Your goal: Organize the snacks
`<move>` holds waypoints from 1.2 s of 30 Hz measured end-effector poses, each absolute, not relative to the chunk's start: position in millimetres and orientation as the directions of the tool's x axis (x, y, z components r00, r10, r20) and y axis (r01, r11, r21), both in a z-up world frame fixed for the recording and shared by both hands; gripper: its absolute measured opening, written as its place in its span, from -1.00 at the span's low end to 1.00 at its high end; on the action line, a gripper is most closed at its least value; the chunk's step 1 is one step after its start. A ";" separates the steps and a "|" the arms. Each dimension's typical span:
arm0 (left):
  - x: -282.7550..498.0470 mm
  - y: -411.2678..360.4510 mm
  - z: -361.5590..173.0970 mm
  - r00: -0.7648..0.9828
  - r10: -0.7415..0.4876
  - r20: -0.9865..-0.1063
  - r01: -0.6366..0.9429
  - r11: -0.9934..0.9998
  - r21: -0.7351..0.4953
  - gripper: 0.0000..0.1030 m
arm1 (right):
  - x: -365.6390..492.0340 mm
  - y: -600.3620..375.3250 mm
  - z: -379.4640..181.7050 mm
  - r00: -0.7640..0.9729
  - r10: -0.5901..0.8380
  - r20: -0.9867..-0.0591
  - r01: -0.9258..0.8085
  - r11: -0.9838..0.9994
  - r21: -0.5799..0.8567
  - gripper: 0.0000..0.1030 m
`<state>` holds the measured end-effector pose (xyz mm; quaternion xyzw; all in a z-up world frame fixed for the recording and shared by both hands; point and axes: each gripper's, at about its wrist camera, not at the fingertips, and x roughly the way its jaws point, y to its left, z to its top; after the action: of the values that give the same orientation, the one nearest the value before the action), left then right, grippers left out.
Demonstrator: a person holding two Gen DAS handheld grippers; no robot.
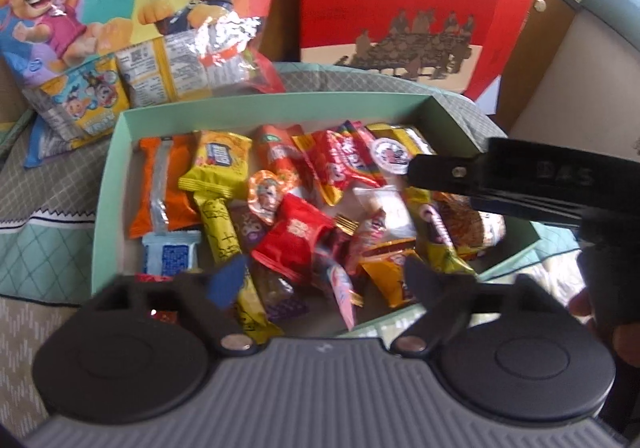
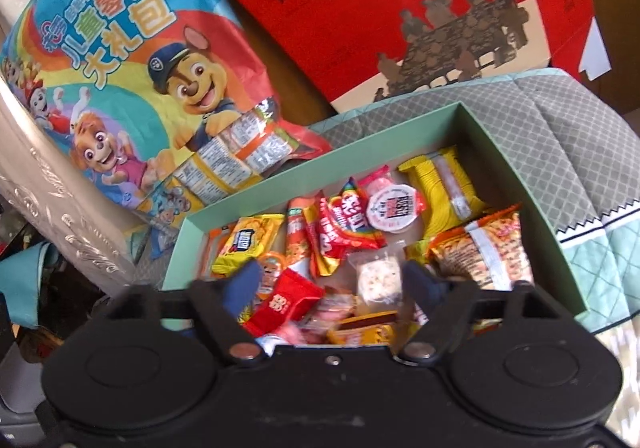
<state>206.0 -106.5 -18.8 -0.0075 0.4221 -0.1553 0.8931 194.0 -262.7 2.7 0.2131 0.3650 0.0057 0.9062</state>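
A: Both of our hands are over the green box [image 1: 120, 151] now. Our left gripper [image 1: 320, 280] is spread wide with nothing in it. Our right gripper [image 2: 332, 280] is spread wide too, and it holds nothing.

B: Where are the snacks?

A: Most sit mixed up in the box. We see an orange pack [image 1: 164, 183] at the left side, a yellow pack [image 1: 218, 163] next to it, and a red candy [image 1: 294, 236] in the middle. In the right view there is a round white cup [image 2: 394, 207] and a clear little bag [image 2: 378, 276] right in front of our fingers.

B: So what should we do well?

A: We think we should pick one snack that lies on top, like the red candy. We should come down slowly, put one finger on each side, and squeeze softly so the wrapper does not slip. We must keep our two grippers apart so they do not bump.

B: What is under the box?

A: A soft quilted cover [image 2: 532, 119] in grey and green, so the box may wobble. Behind it lean a big cartoon puppy bag [image 2: 132, 47] and a red gift box [image 2: 400, 7]. A few small packs [image 1: 84, 99] lie outside the box by the puppy bag.
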 end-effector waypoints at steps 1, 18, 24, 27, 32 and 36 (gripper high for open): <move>206.5 -105.1 -19.9 0.594 -0.280 -0.754 0.264 0.953 -0.146 0.97 | 192.0 -262.5 2.2 0.733 0.163 -0.660 0.146 0.910 0.387 0.69; 182.7 -100.5 -10.8 0.601 -0.248 -0.760 0.246 0.962 -0.119 1.00 | 154.4 -258.7 13.9 0.714 0.129 -0.688 0.154 0.930 0.334 1.00; 158.5 -90.6 -1.2 0.618 -0.231 -0.752 0.249 0.964 -0.091 1.00 | 128.8 -257.0 25.9 0.715 0.117 -0.689 0.160 0.932 0.324 1.00; 144.9 -80.9 1.0 0.630 -0.209 -0.748 0.229 0.970 -0.078 1.00 | 114.0 -256.8 31.3 0.713 0.110 -0.693 0.165 0.933 0.319 1.00; 123.9 -62.3 4.2 0.649 -0.185 -0.738 0.190 0.979 -0.078 1.00 | 92.9 -255.8 36.0 0.704 0.097 -0.704 0.165 0.942 0.294 1.00; 109.7 -51.9 8.3 0.659 -0.185 -0.729 0.178 0.980 -0.087 1.00 | 78.7 -253.4 38.1 0.694 0.083 -0.715 0.171 0.946 0.275 1.00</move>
<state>109.7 -51.9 8.3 -0.0042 0.4007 -0.0995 0.9108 78.7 -253.4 38.1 0.1622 0.3904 -0.0242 0.9059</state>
